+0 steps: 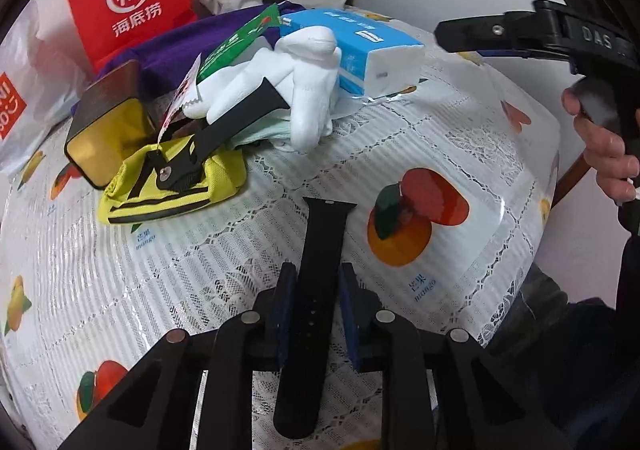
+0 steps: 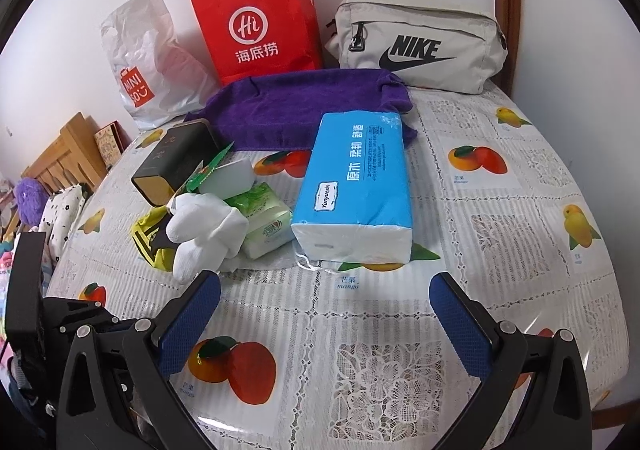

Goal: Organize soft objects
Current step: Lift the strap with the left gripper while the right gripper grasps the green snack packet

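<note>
My left gripper (image 1: 317, 273) is shut on a black watch strap (image 1: 326, 226), which sticks out past the pads over the tablecloth. A second black strap (image 1: 244, 110) lies across the white gloves (image 1: 308, 66) and the yellow pouch (image 1: 176, 190) in the pile. My right gripper (image 2: 324, 284) stands open above the cloth with nothing between its fingers, just in front of the blue tissue pack (image 2: 356, 186). The white gloves (image 2: 204, 234), a green wipes pack (image 2: 266, 220) and a purple towel (image 2: 300, 102) lie beyond it.
A dark box with a gold end (image 2: 172, 162) leans on the pile. A red paper bag (image 2: 256, 22), a white plastic bag (image 2: 148, 62) and a beige Nike pouch (image 2: 420, 46) stand along the wall. The fruit-print tablecloth (image 2: 500, 250) covers the round table.
</note>
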`<action>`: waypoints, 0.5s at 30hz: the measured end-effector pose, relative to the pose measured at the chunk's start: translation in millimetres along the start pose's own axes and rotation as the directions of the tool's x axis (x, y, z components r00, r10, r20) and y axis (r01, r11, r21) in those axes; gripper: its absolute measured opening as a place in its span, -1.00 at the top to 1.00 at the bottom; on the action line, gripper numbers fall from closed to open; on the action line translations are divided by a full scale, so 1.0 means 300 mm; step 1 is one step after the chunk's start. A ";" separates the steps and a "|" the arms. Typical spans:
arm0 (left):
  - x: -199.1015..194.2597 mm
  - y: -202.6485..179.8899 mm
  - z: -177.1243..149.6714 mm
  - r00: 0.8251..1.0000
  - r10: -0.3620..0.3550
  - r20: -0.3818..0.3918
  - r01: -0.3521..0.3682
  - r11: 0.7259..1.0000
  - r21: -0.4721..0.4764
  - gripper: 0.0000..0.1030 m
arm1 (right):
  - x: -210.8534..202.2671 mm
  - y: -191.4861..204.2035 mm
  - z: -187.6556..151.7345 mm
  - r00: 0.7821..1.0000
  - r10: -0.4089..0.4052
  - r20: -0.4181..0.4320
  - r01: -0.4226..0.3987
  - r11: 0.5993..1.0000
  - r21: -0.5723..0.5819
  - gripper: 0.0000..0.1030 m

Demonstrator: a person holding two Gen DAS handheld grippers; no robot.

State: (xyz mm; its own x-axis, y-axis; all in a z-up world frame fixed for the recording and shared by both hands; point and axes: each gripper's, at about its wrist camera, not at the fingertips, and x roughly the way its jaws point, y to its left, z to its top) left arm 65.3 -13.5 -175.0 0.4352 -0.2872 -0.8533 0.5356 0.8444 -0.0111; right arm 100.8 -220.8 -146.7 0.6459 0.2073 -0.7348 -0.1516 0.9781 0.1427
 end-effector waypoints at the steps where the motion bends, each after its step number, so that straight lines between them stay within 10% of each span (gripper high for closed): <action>1: 0.000 -0.001 0.000 1.000 0.000 0.000 0.000 1.000 -0.002 0.58 | -0.001 -0.002 0.001 1.000 -0.001 0.001 0.001 1.000 0.001 -0.99; 15: -0.013 0.032 0.010 1.000 0.021 0.017 -0.020 0.996 -0.088 0.61 | 0.027 -0.004 0.032 1.000 0.004 -0.027 -0.003 1.000 0.008 -0.99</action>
State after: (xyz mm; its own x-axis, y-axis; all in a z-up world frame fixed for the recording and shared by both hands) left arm 70.9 -5.7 -170.1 0.4586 -0.2765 -0.8445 0.4610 0.8865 -0.0399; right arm 113.4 -220.0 -146.6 0.6248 0.2102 -0.7520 -0.1479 0.9775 0.1504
